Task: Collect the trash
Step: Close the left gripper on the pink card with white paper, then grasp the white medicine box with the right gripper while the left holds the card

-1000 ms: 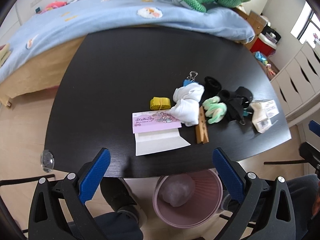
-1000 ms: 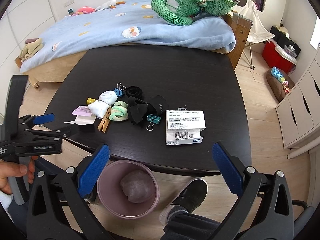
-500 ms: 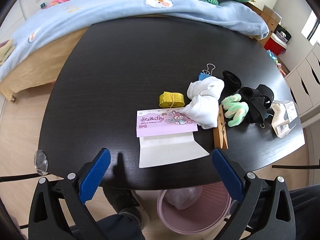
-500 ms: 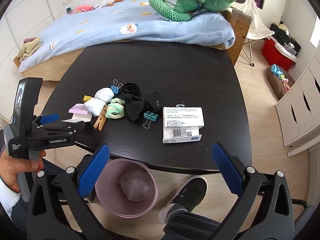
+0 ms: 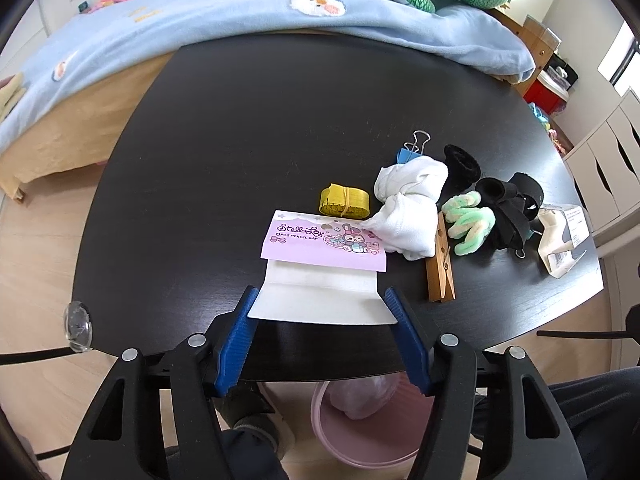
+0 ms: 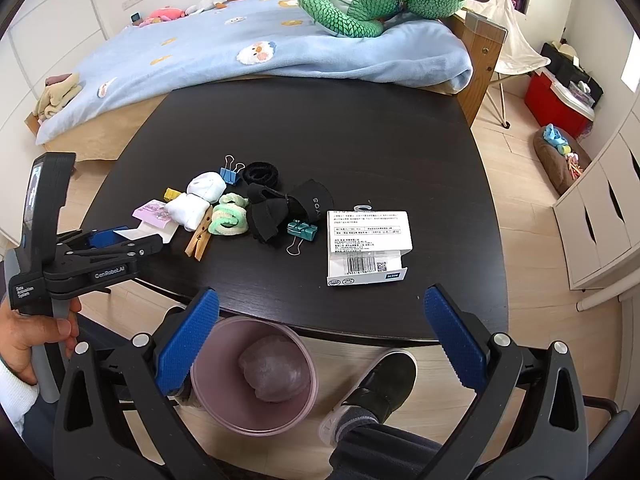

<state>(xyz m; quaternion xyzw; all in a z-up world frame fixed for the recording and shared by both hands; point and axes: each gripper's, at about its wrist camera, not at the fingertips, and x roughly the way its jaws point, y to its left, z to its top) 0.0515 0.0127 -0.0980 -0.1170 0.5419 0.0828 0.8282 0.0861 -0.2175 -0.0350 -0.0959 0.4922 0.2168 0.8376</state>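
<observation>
Between my left gripper's point(image 5: 322, 314) blue pads sits the white flap of the card point(image 5: 324, 258), its pink printed half further out from me. Jaws are closing on it now; the pads flank the flap's two side edges, and I can't tell whether they're pressing yet.

Risks, as I read it:
- The card is thin and flat on the table point(image 5: 240, 128). A squeeze across its width may just buckle it, or it pops out instead of being held.
- The pads could ride over the flap and scrape the tabletop, since I'm pitched steeply down.
- The white cloth point(image 5: 408, 208) overlaps the pink half's far right corner. Lifting the card may drag the cloth, and the clothespin point(image 5: 440, 264) lies just right of it, touching the cloth.
- The yellow roll point(image 5: 345, 200) sits just beyond the card and could be nudged too.

The bin point(image 5: 360, 428) is below and behind my left pads, under the table edge, already holding a crumpled clear bag. Short haul if the grip holds.

My right gripper point(image 6: 320, 340) hangs wide open with nothing in it, over the bin point(image 6: 256, 376) at the table's near edge. The white box point(image 6: 368, 246) lies just ahead of it on the table, to the right of the teal clip point(image 6: 303, 230).
</observation>
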